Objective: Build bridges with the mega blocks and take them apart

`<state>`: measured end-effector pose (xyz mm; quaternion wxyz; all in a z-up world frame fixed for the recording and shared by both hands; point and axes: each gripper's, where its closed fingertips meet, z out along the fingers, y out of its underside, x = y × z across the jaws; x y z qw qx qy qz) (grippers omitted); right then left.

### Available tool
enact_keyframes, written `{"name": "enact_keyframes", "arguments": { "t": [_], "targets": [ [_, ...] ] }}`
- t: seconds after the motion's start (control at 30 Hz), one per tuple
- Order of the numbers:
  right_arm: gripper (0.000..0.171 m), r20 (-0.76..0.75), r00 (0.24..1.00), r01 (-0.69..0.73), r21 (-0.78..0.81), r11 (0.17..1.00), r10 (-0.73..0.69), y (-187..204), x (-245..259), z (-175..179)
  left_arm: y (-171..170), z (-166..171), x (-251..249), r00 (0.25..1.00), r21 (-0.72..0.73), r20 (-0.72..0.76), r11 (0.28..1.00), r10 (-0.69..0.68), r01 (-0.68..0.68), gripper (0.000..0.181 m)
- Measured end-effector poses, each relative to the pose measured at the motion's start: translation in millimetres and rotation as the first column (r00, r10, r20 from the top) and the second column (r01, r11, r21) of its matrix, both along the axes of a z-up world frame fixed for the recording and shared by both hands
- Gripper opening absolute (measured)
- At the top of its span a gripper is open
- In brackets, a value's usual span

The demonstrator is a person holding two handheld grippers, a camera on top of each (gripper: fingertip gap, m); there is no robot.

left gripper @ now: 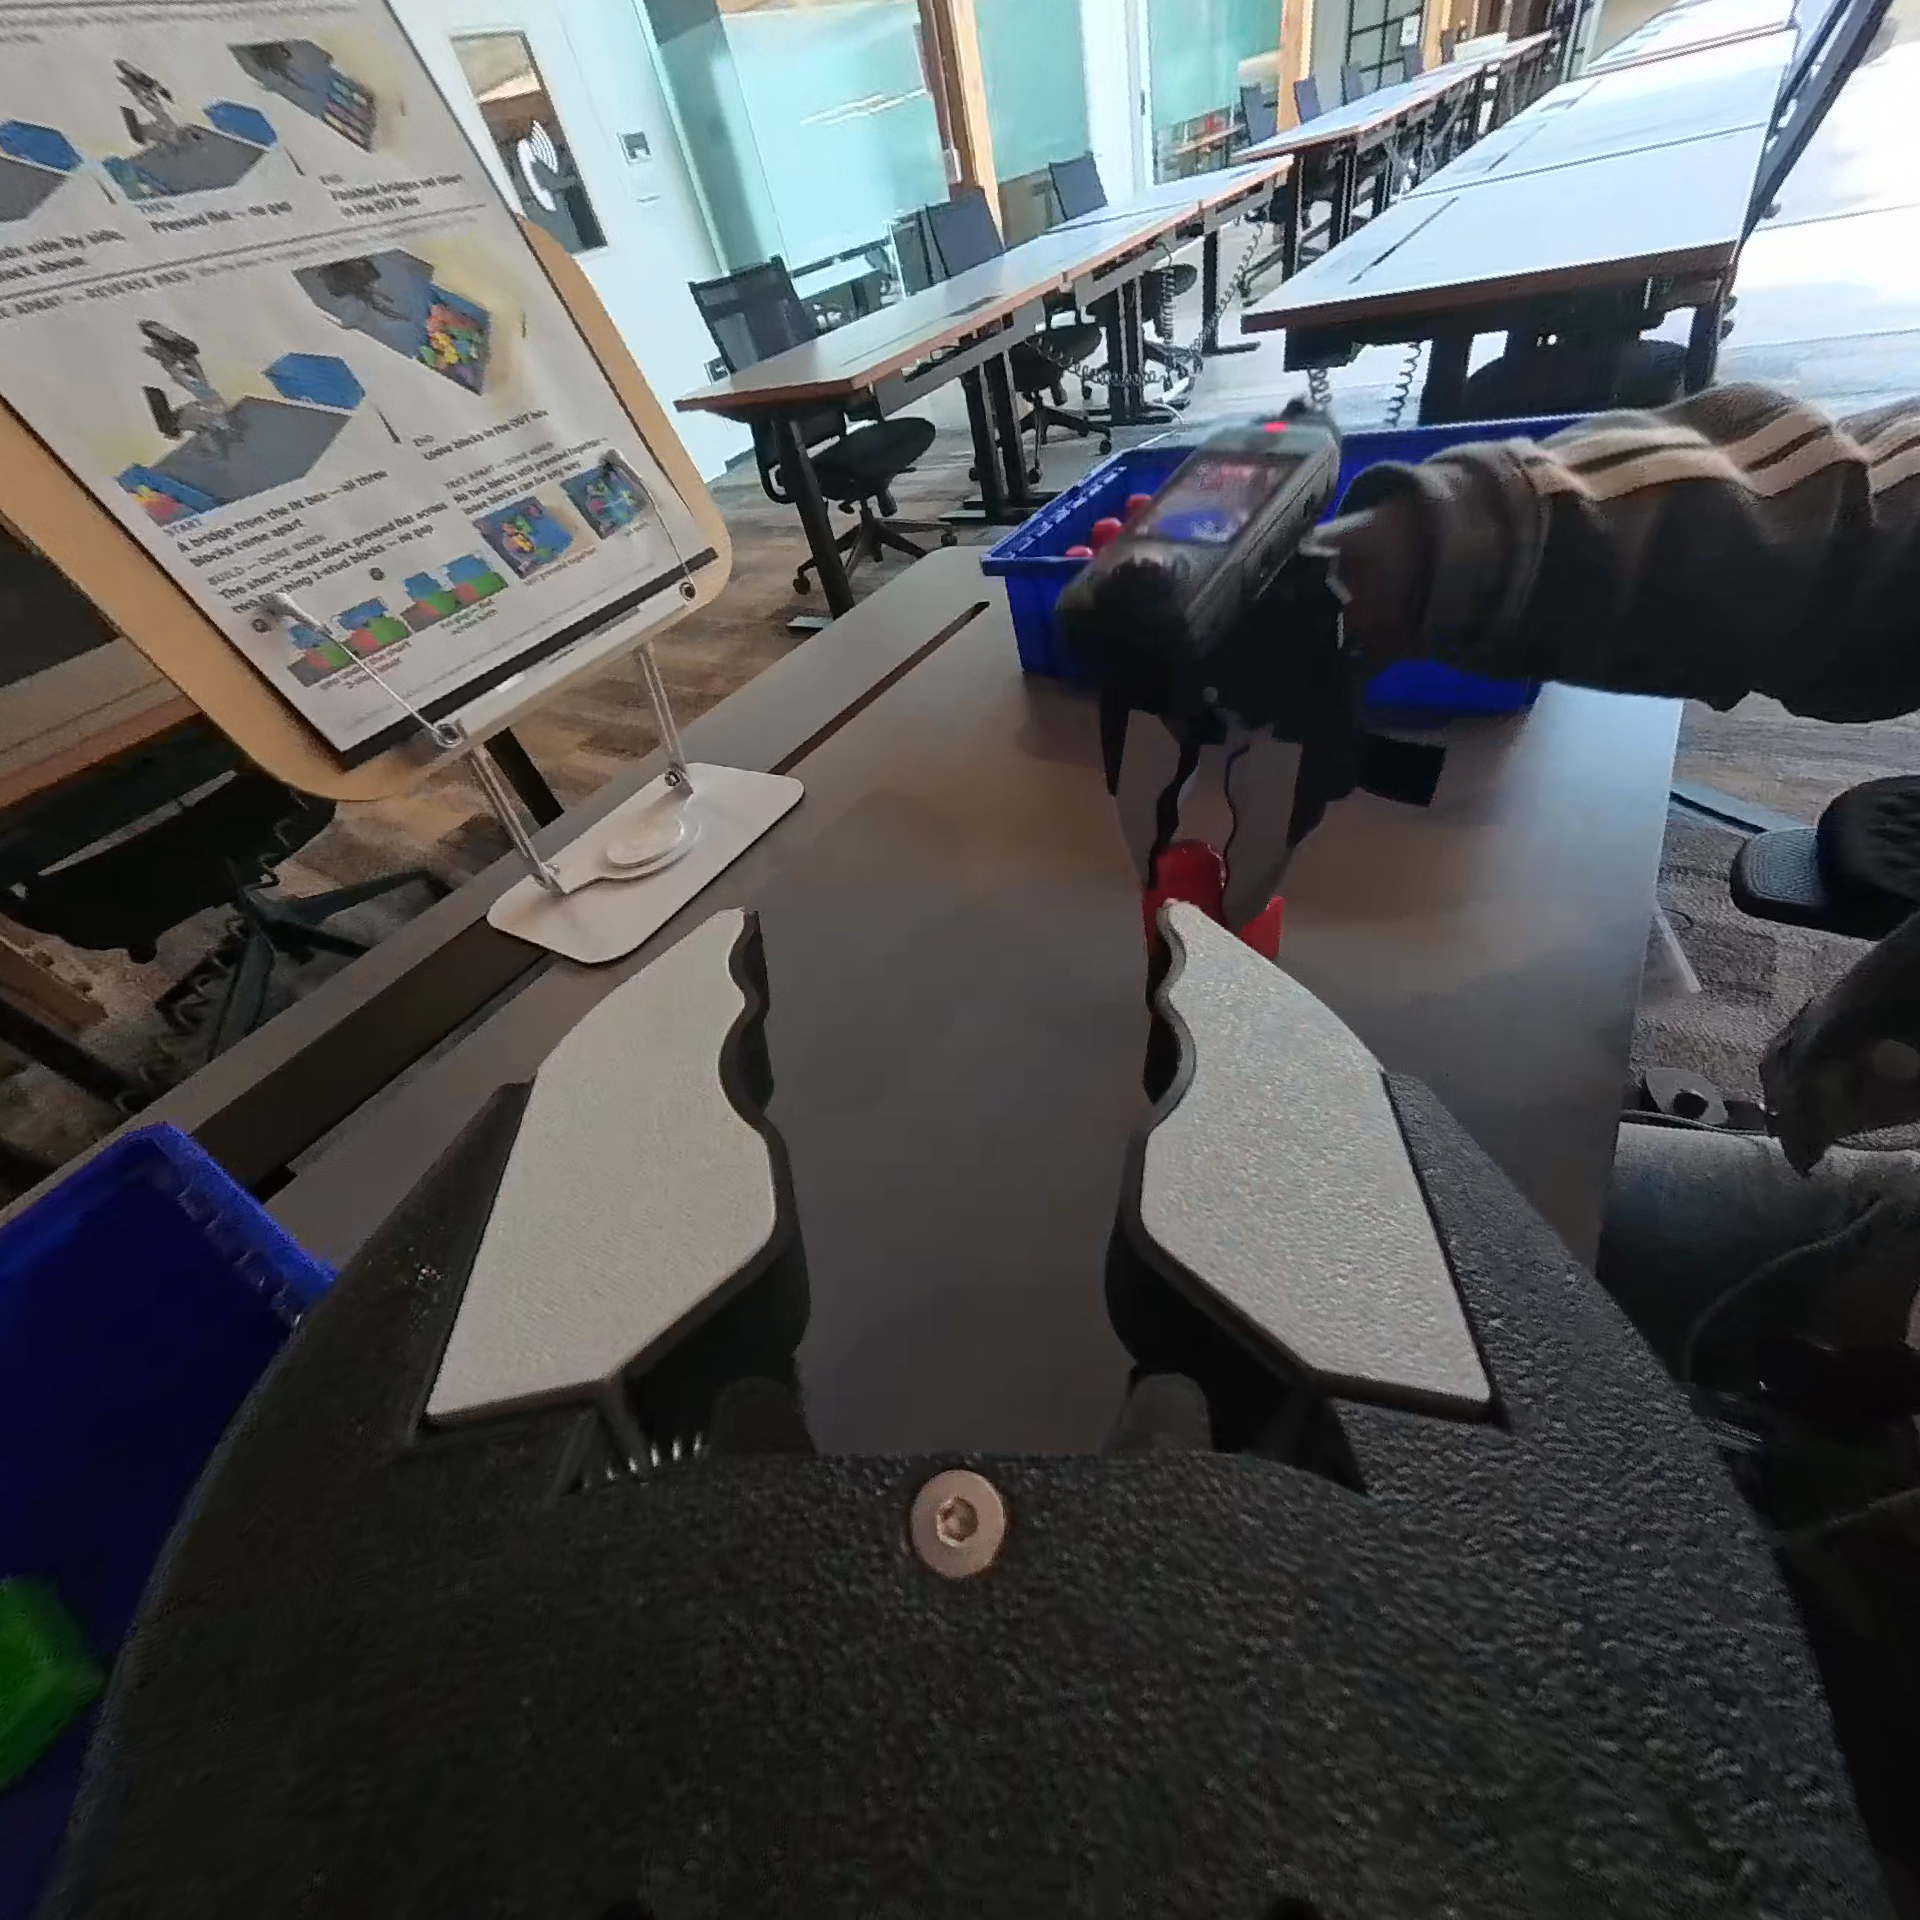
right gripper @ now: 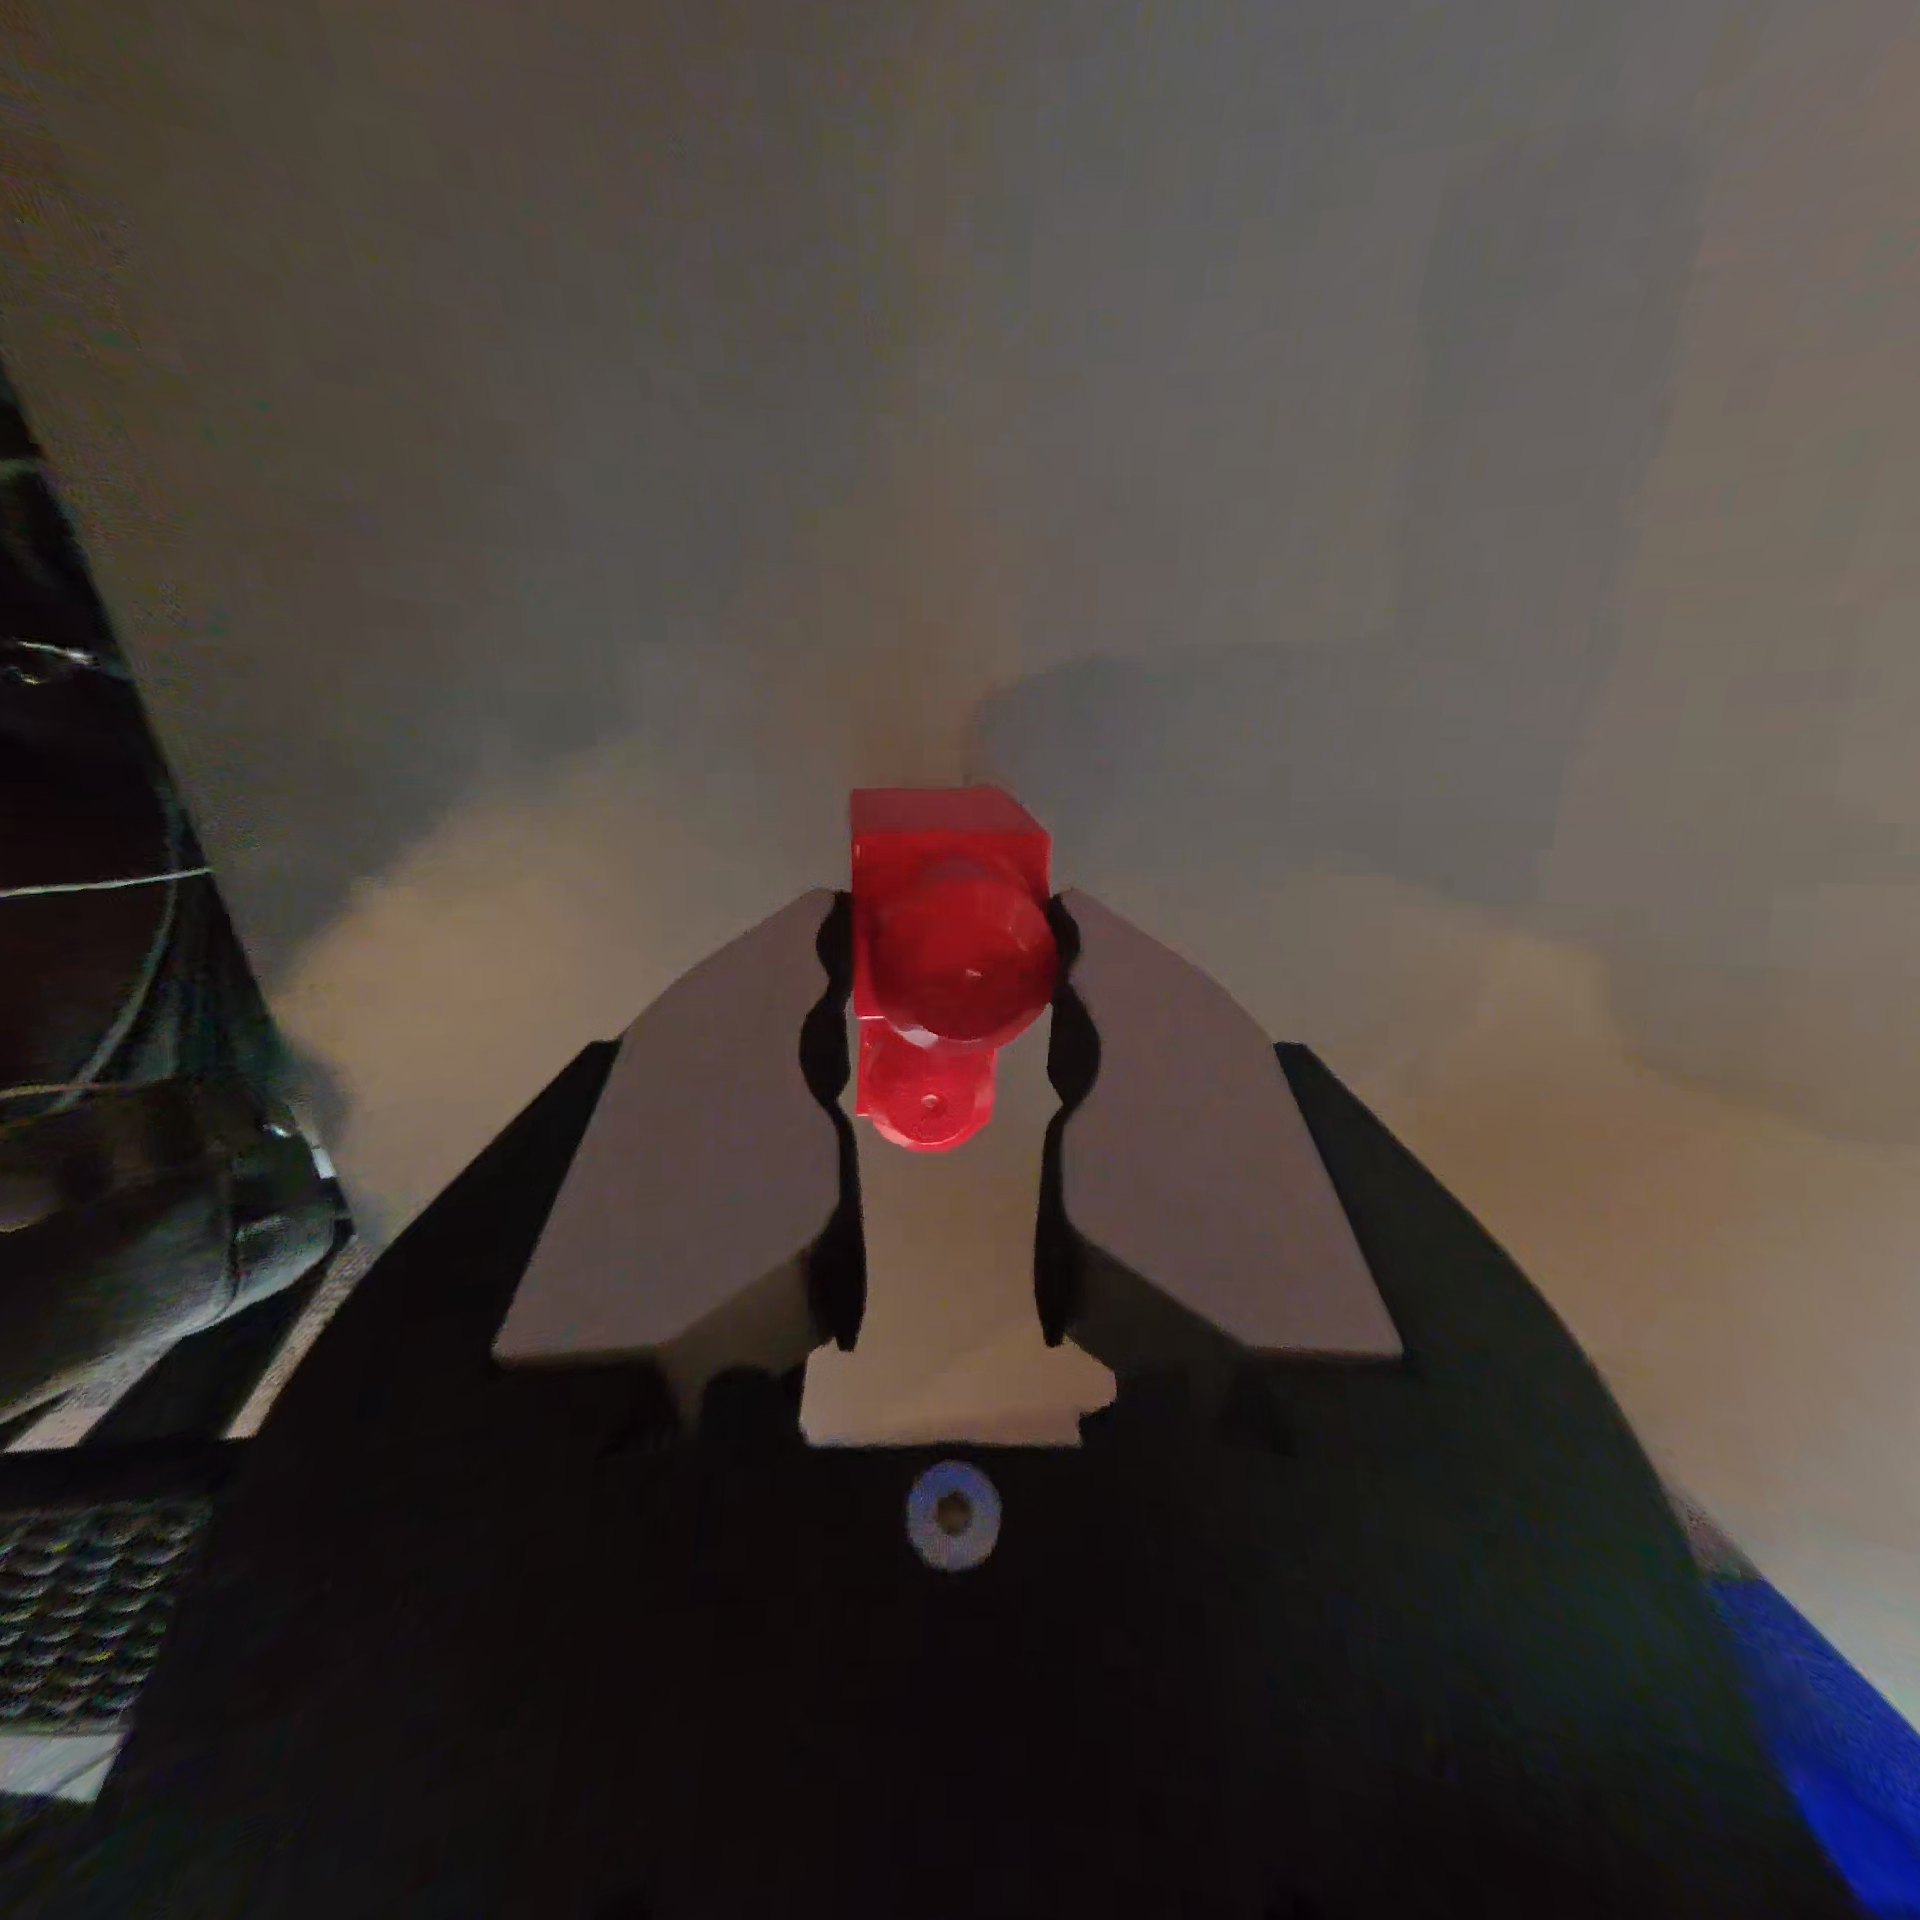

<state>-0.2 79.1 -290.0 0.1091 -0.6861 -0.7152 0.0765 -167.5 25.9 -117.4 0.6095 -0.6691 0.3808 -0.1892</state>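
Observation:
A red two-stud block (right gripper: 951, 935) sits between my right gripper's (right gripper: 951, 904) jaws, its studs facing the camera. The jaws are shut on its sides, low over the pale-lit tabletop (right gripper: 935, 416). In the left wrist view the right gripper (left gripper: 1205, 883) points down at the dark table (left gripper: 935, 1039) with the red block (left gripper: 1190, 868) at its tips; whether the block touches the table I cannot tell. My left gripper (left gripper: 961, 930) is open and empty, just above the table, short of the red block.
A blue bin (left gripper: 1039, 582) with red pieces stands at the table's far end. Another blue bin (left gripper: 125, 1299) holding a green block (left gripper: 31, 1683) is at my near left. An instruction sheet on a stand (left gripper: 312, 364) is at the left edge. A sleeved arm (left gripper: 1662, 561) reaches in from the right. My right fingertips sit around 25 cm from my left ones.

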Motion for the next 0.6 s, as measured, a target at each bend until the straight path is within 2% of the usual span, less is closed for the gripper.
{"name": "enact_keyframes", "arguments": {
  "t": [0.23, 0.6],
  "targets": [
    [0.034, 0.073, 0.997, 0.023, 0.0, 1.0, -0.023, 3.9, 11.2, -24.4, 0.0, 1.3, -8.4, 1.0, 0.009, 0.015, 1.0, 0.015, -0.015, 0.068],
    [0.034, 0.097, 0.994, -0.041, 0.002, 0.999, 0.041, 0.4, 13.5, -33.6, -1.0, 4.4, -15.2, 0.999, 0.028, 0.019, 0.999, 0.03, -0.03, 0.069]
  ]
}}
